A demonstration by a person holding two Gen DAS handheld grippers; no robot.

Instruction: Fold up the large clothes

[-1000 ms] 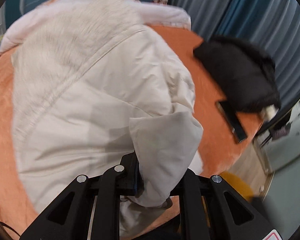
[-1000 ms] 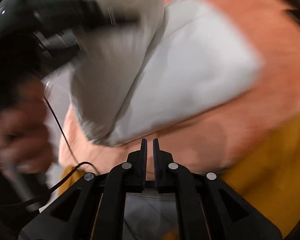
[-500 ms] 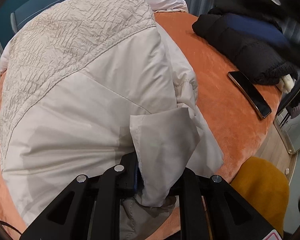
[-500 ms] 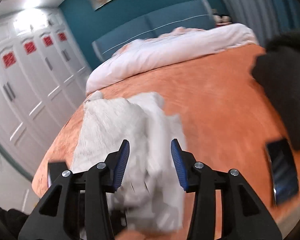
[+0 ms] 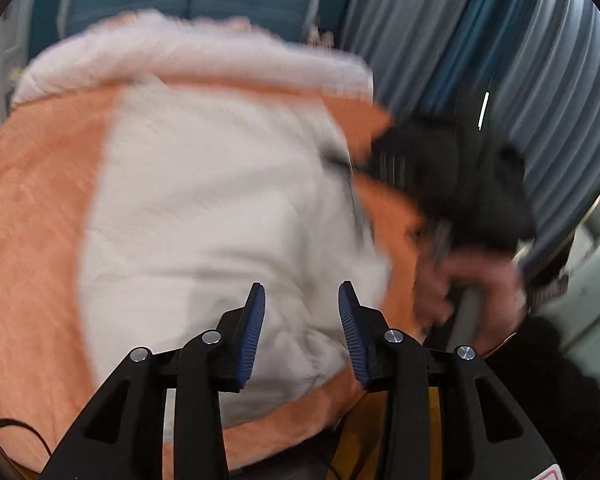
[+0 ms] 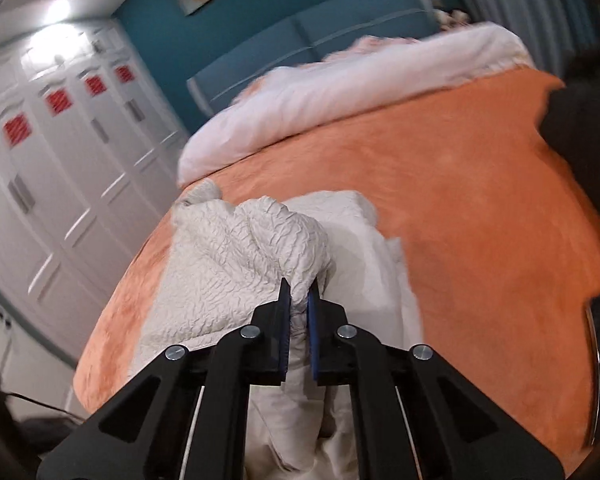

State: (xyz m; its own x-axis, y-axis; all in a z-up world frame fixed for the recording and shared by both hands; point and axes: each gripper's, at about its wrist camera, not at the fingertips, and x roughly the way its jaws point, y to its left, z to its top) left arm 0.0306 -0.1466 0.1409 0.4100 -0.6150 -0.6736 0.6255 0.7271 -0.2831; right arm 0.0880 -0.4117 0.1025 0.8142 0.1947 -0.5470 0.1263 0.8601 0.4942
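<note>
jacket lies on bedspread, pillows behind, dark garment right.

No readable text in either view. Red marks on the wardrobe doors, upper left of the right wrist view, are too blurred to read. Sticker corner, lower right of the left view, is cut off.

Both wrist views look closely down on the same orange bedspread.
</note>
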